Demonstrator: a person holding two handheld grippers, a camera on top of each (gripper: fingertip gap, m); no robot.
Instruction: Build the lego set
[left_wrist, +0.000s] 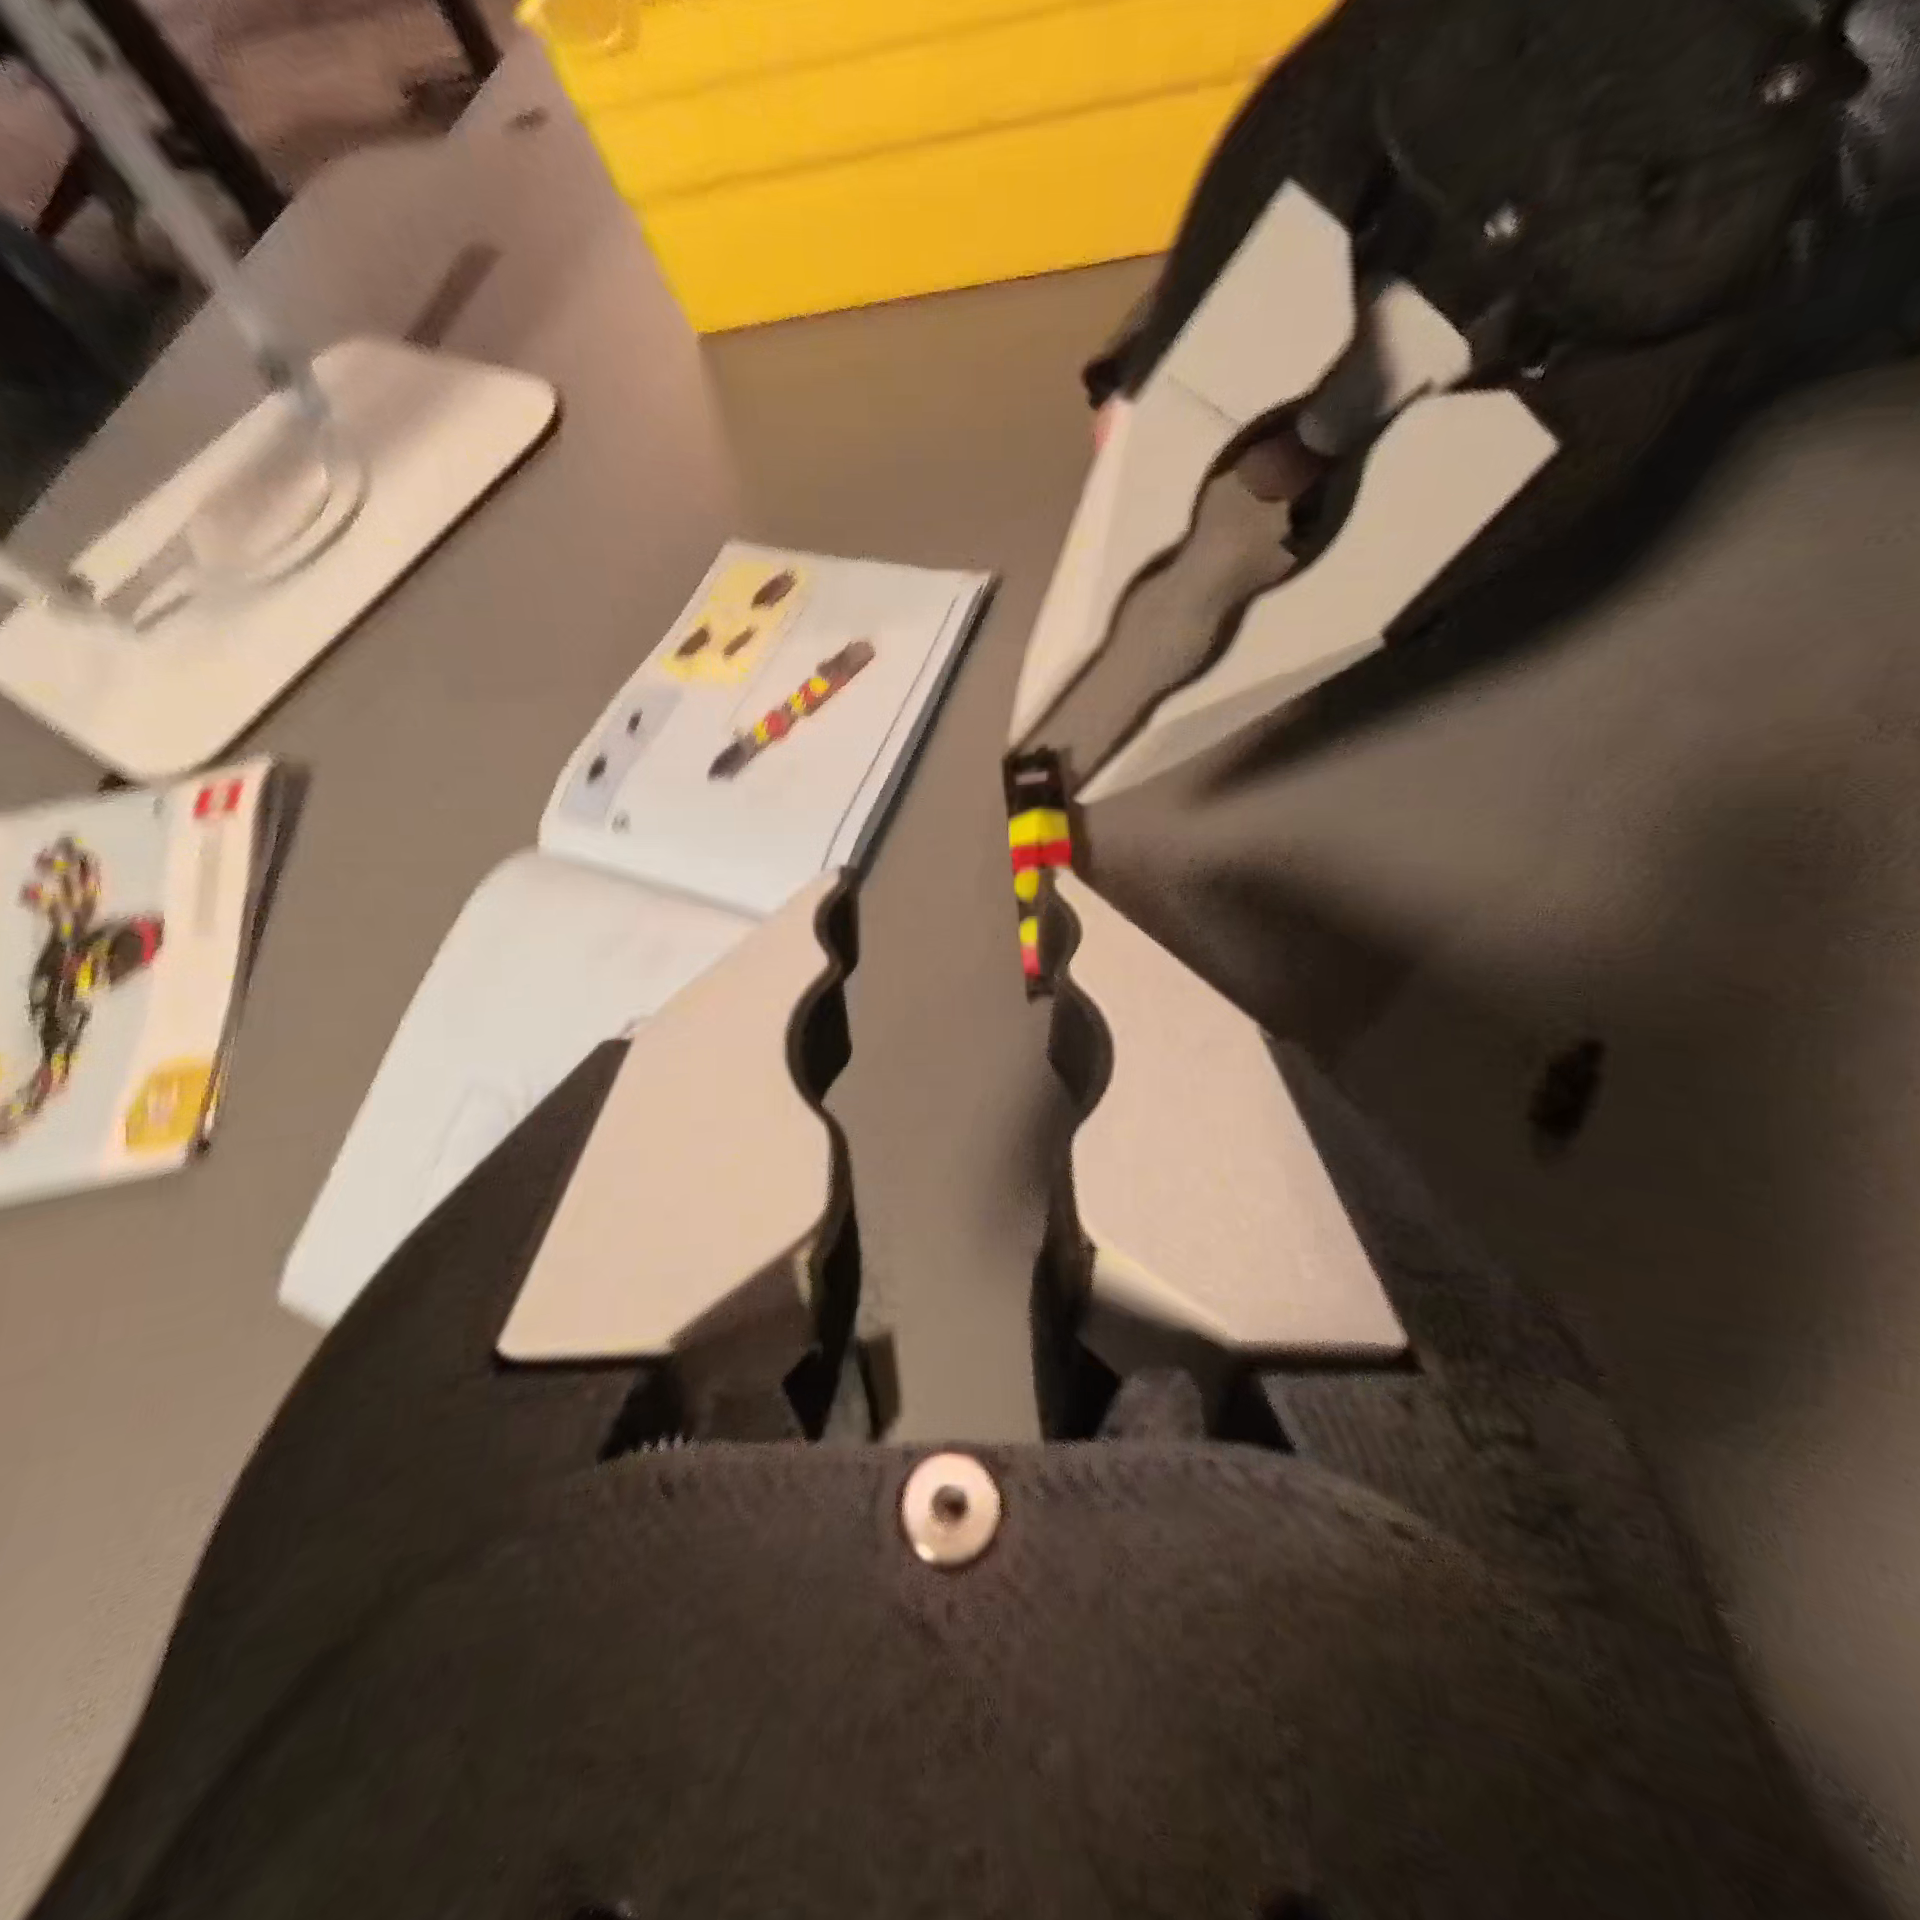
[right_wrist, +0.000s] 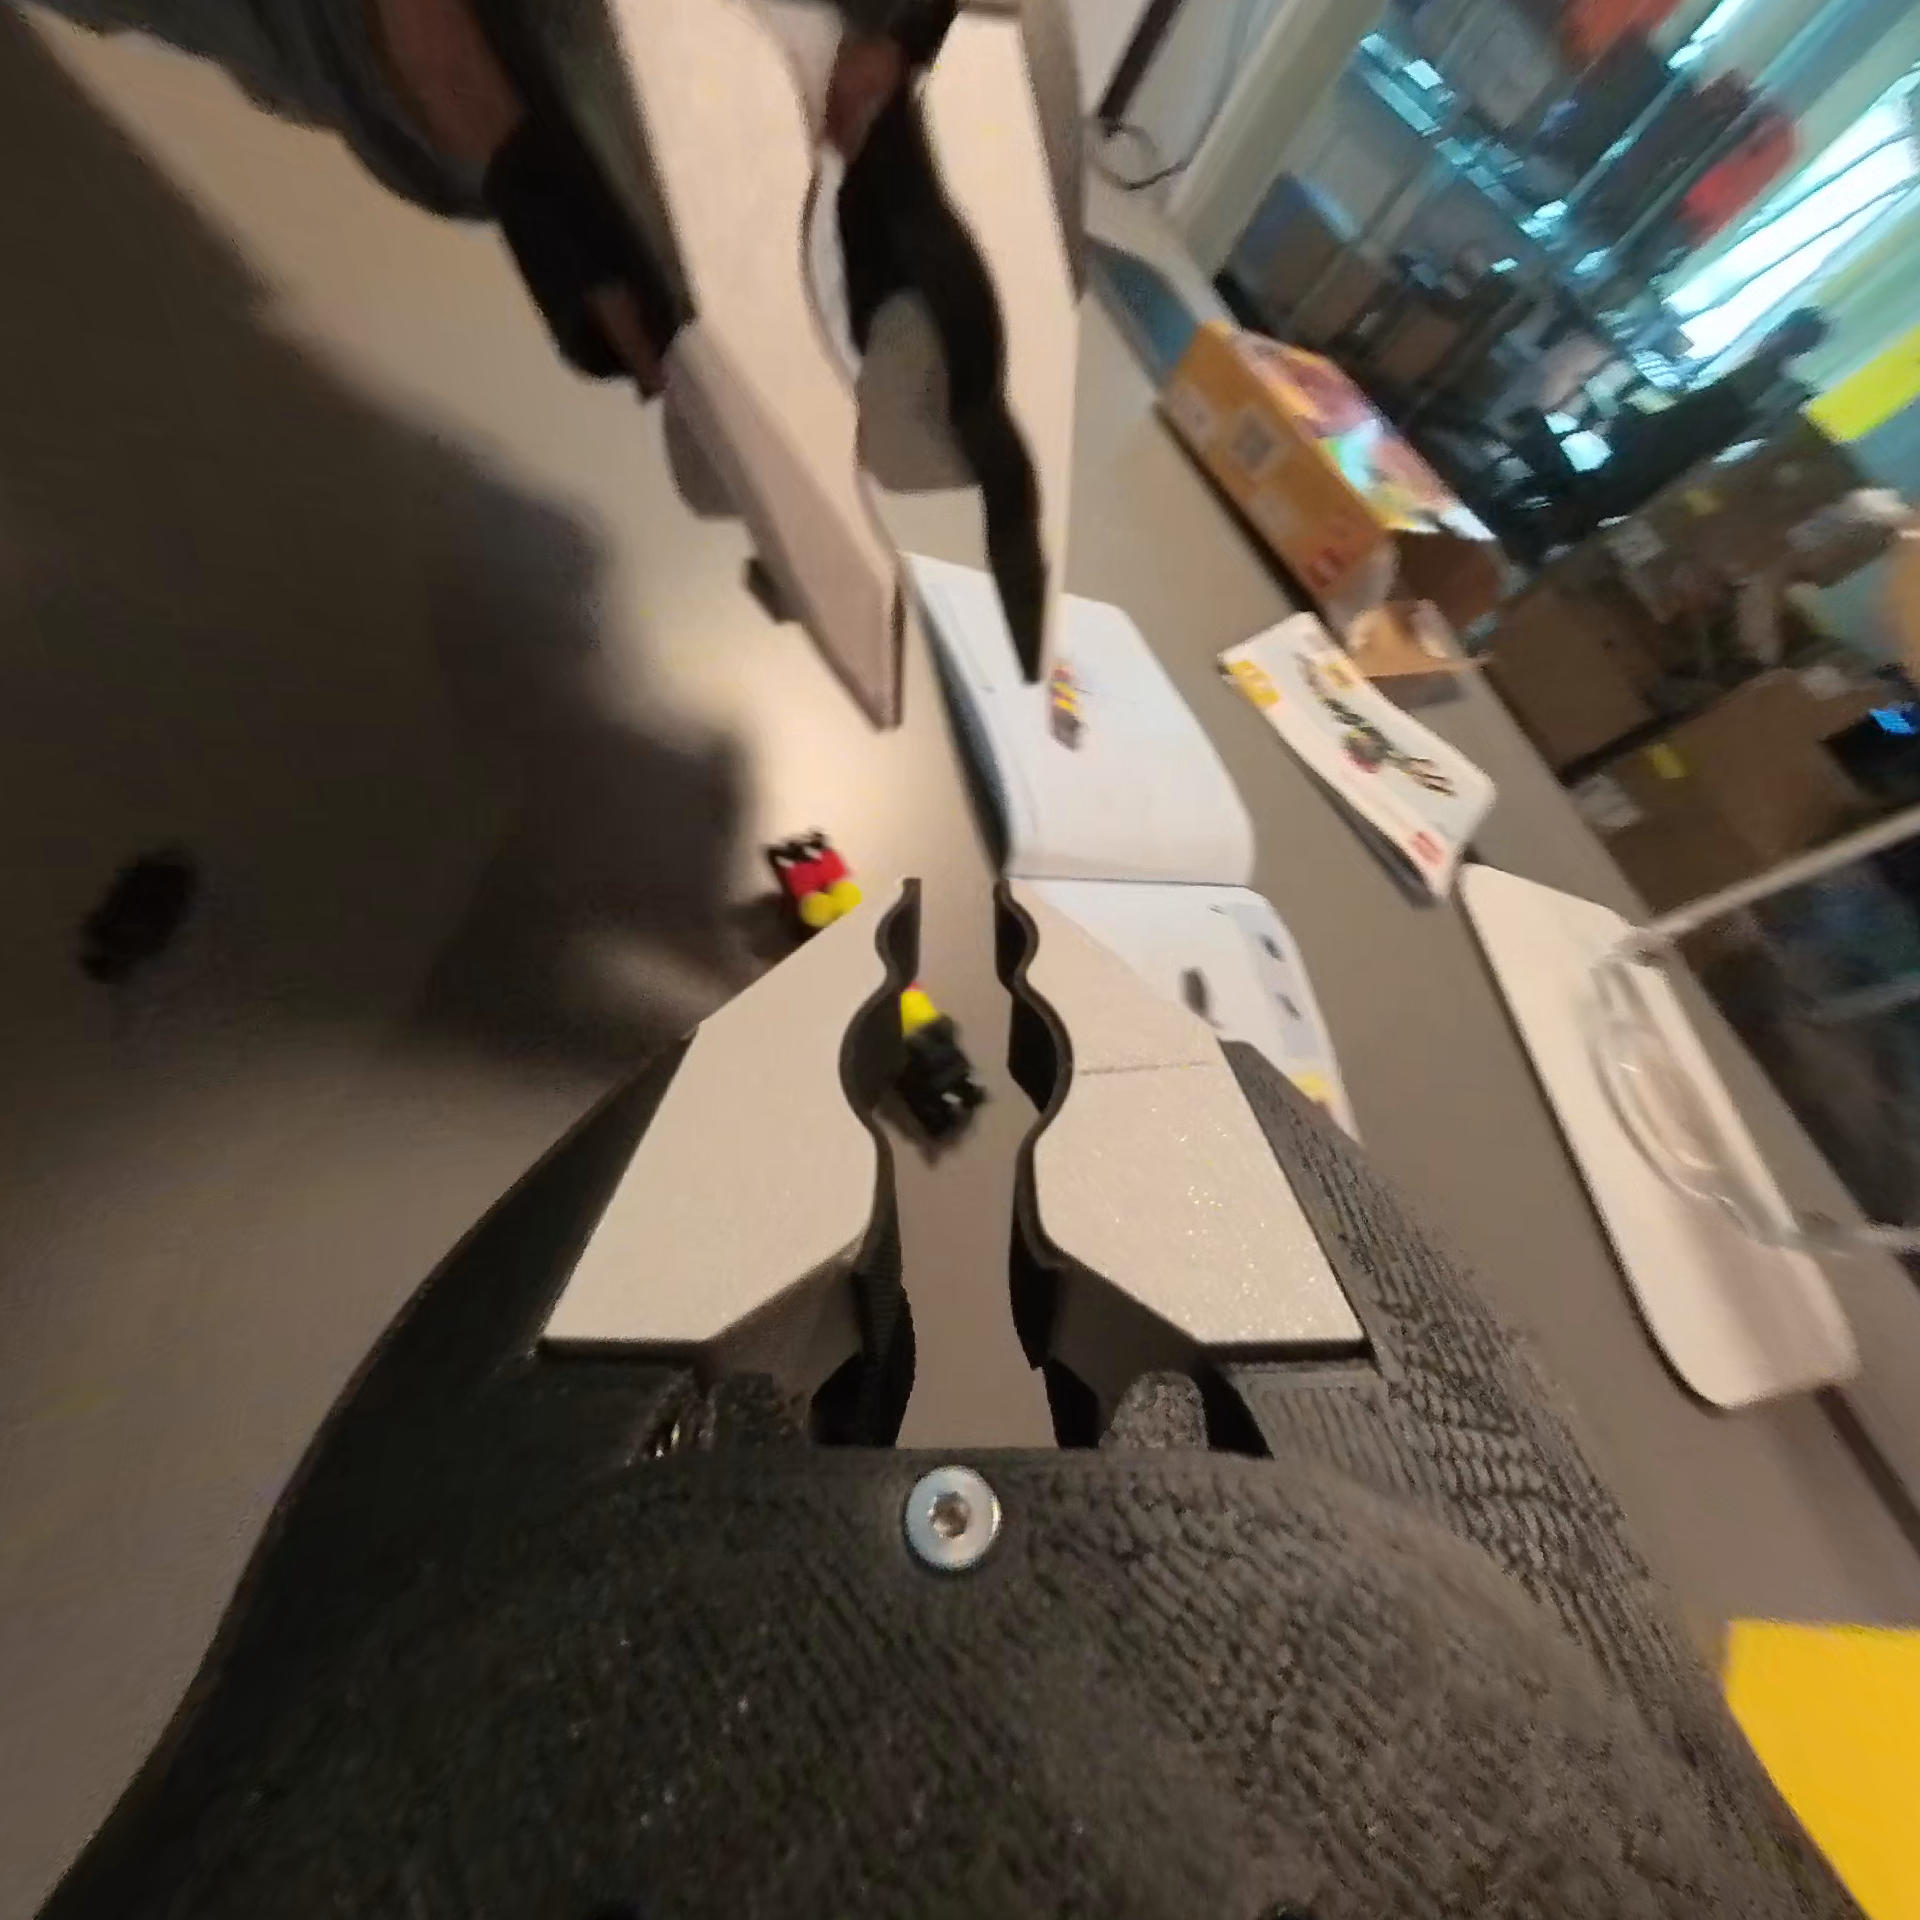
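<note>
A thin lego strip (left_wrist: 1037, 868) of black, red and yellow pieces lies on the grey table (left_wrist: 623, 416). My left gripper (left_wrist: 951, 899) is open and empty, with its right fingertip beside the strip. My right gripper (left_wrist: 1060, 769) comes in from the upper right, its tips at the strip's far end. In the right wrist view my right gripper (right_wrist: 956, 894) has its jaws a little apart. The strip's black and yellow end (right_wrist: 930, 1060) shows in the gap. Its red and yellow end (right_wrist: 816, 883) shows left of the left finger, which hides the middle. The left gripper (right_wrist: 956, 696) hangs open beyond.
An open instruction booklet (left_wrist: 748, 727) lies left of the grippers, and a second booklet (left_wrist: 104, 966) lies further left. A white stand base (left_wrist: 260, 540) and a yellow bin (left_wrist: 883, 156) are at the back. An orange set box (right_wrist: 1299, 457) lies by the table edge. The grippers are tip to tip, or close to it.
</note>
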